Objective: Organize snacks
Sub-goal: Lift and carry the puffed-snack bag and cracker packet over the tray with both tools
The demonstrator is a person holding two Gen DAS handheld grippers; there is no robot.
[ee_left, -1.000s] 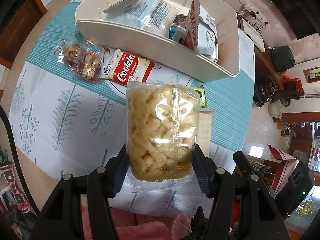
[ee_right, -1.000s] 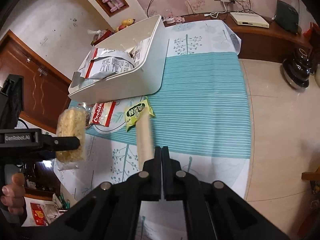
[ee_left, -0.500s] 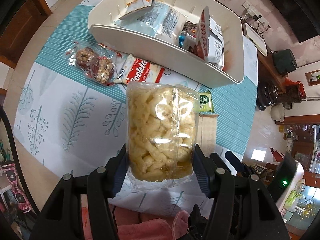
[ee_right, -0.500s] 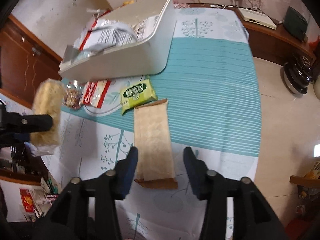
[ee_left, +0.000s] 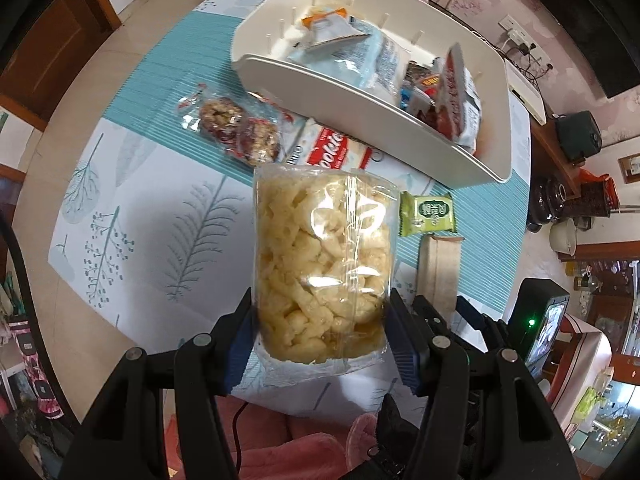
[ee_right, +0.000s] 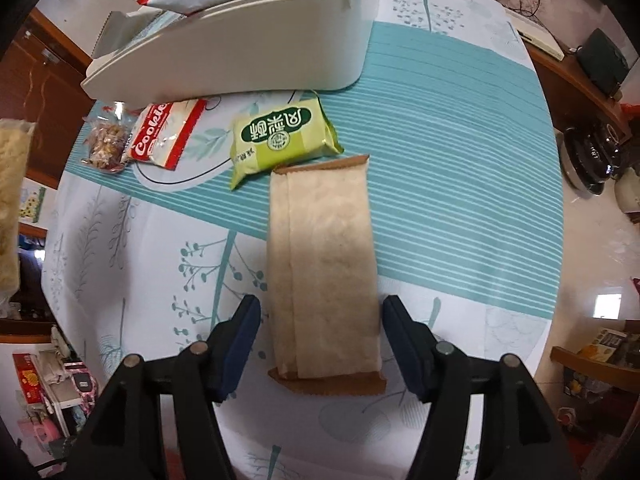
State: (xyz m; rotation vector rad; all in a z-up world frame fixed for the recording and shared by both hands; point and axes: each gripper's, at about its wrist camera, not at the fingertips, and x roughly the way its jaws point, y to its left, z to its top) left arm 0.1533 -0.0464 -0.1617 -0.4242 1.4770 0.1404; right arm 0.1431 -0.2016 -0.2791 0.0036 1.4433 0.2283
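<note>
My left gripper (ee_left: 322, 334) is shut on a clear bag of pale puffed snacks (ee_left: 324, 264), held above the table. A white bin (ee_left: 360, 120) with several snack packs stands at the far side. My right gripper (ee_right: 320, 330) points down over a long brown paper packet (ee_right: 324, 268) lying flat; its jaws are opening, with the packet between them and gaps on both sides. A green pastry pack (ee_right: 280, 140) touches the packet's far end. A red-and-white cookie pack (ee_right: 164, 136) and a clear nut-cluster pack (ee_right: 106, 146) lie left of it, in front of the bin (ee_right: 248, 52).
The table wears a cloth with teal stripes and leaf prints (ee_right: 440, 160). Its right edge drops to a tiled floor (ee_right: 592, 248). A dark kettle (ee_right: 596, 152) and a wooden sideboard (ee_right: 568, 76) stand beyond that edge. Pink fabric (ee_left: 304, 452) shows under the left gripper.
The right gripper went from shut to open and came down over the brown packet, which now lies between its fingers. The left gripper carried the puffed snack bag towards the bin.
</note>
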